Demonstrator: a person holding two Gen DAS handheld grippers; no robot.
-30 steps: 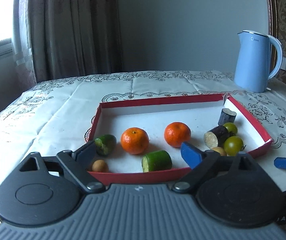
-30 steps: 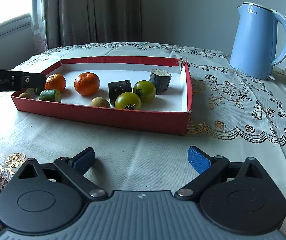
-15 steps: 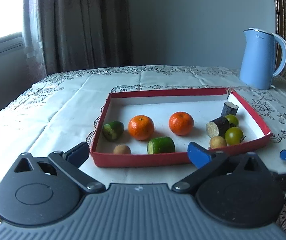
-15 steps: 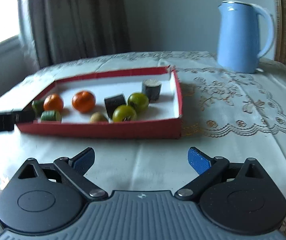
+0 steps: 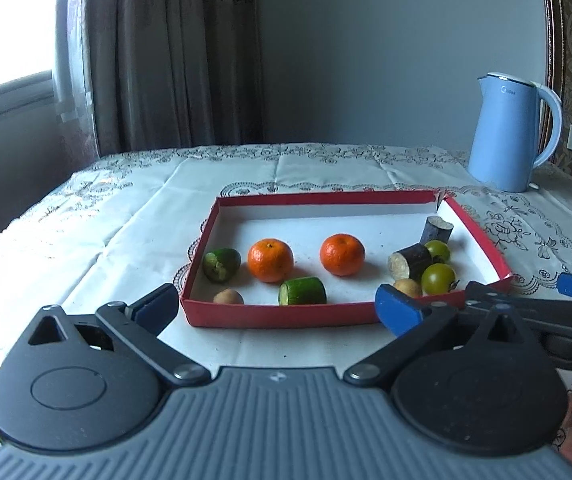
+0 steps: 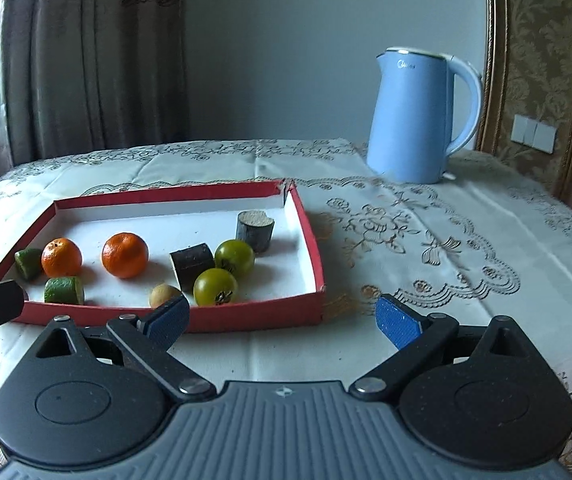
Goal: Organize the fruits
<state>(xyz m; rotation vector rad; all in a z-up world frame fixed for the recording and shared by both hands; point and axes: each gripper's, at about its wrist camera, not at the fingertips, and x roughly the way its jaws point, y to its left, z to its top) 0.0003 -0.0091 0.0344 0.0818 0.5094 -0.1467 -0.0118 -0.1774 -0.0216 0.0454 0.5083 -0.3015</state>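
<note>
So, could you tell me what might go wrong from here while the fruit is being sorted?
The two green tomatoes touch the dark cane pieces, so an open right gripper reaching in may knock a neighbour. The oranges could roll if nudged. The left gripper and the right one are close together and might collide.

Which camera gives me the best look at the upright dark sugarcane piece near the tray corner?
Right wrist view: the upright sugarcane piece stands unobstructed, its cut top visible. The left wrist view shows it farther off, leaning, more side-on.
</note>
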